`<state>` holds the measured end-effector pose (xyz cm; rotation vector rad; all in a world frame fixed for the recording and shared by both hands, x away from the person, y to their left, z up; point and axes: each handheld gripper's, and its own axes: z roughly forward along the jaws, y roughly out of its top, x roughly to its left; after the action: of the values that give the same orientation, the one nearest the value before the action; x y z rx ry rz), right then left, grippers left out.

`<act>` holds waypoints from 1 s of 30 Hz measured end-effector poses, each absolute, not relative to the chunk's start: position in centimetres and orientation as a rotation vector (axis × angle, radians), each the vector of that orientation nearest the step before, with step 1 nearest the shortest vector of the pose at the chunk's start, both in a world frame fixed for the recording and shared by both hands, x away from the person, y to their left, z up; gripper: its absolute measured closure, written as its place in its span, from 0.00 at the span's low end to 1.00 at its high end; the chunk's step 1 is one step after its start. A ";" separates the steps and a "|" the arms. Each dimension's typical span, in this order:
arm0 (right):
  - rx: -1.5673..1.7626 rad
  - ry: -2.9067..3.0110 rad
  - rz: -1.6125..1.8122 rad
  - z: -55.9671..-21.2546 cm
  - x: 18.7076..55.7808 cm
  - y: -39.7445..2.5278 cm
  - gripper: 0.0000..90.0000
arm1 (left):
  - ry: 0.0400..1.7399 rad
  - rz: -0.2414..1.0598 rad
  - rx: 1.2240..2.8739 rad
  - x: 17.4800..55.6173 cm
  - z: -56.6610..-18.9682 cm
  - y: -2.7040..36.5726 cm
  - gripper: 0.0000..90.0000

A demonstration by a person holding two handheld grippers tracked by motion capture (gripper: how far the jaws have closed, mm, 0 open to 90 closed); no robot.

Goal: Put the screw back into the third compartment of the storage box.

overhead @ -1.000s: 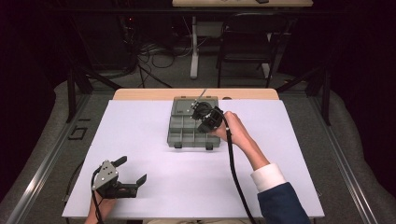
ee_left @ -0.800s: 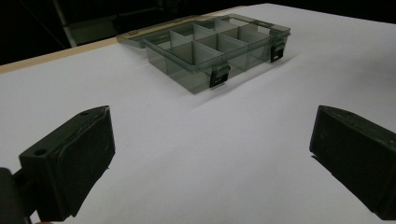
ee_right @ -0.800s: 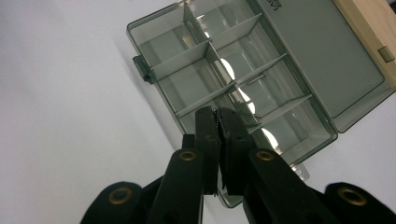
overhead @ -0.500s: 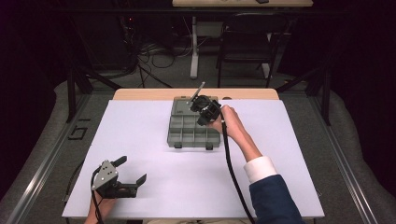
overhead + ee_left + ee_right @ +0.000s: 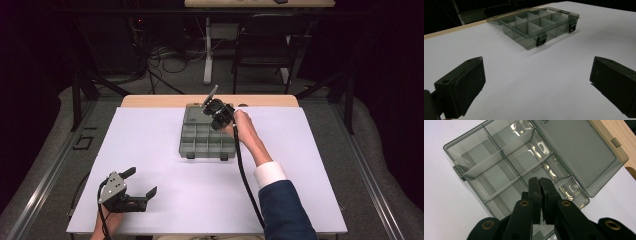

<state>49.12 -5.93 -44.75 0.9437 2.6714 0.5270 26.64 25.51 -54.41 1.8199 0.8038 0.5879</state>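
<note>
White sheeting (image 5: 300, 165) covers the table, its wooden edge (image 5: 150, 101) exposed along the far side. Nearest the person, the left gripper (image 5: 142, 186) rests low on the sheet at the near left corner, jaws spread wide with nothing between them. Further out, near the table's far centre, sits a smoke-grey compartment box (image 5: 202, 142), its lid (image 5: 579, 147) folded back flat toward the wooden edge; the compartments appear empty. The right gripper (image 5: 214, 107) is held over the box's far right portion, and its own view shows the jaws pressed together; whether anything thin is pinched between them cannot be determined. Judged from appearance, the box is thin rigid plastic: light, stiff, smooth-walled, likely to slide on the sheet if pushed and to crack under hard clamping. The lid's free edge or the front wall beside the two dark latches (image 5: 541, 40) would offer the soundest hold. Beyond the table, a dim room with a black chair (image 5: 267, 45), desk legs and loose cables (image 5: 165, 55) on grey flooring.
</note>
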 end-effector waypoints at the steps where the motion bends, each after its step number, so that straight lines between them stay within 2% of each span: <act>1: 0.957 2.669 0.532 -44.9 49.2 -5.9 0.97 | 0.804 0.587 1.821 26.6 -54.4 25.5 0.00; 11: 0.980 2.668 0.496 -46.5 50.5 -5.3 0.96 | 0.801 0.586 1.821 26.6 -54.4 25.5 0.00; 15: 0.993 2.664 0.515 -46.8 50.7 -5.2 0.87 | 0.801 0.586 1.819 26.6 -54.4 25.5 0.00; 20: 1.017 2.656 0.538 -46.5 50.6 -5.5 0.80 | 0.800 0.586 1.819 26.6 -54.4 25.5 0.00; 30: 1.013 2.647 0.684 -45.8 49.0 -7.3 0.46 | 0.805 0.585 1.821 26.6 -54.4 25.5 0.00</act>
<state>49.03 -7.32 -45.78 1.0128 2.6474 0.6836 26.63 25.49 -54.43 1.8212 0.8053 0.5852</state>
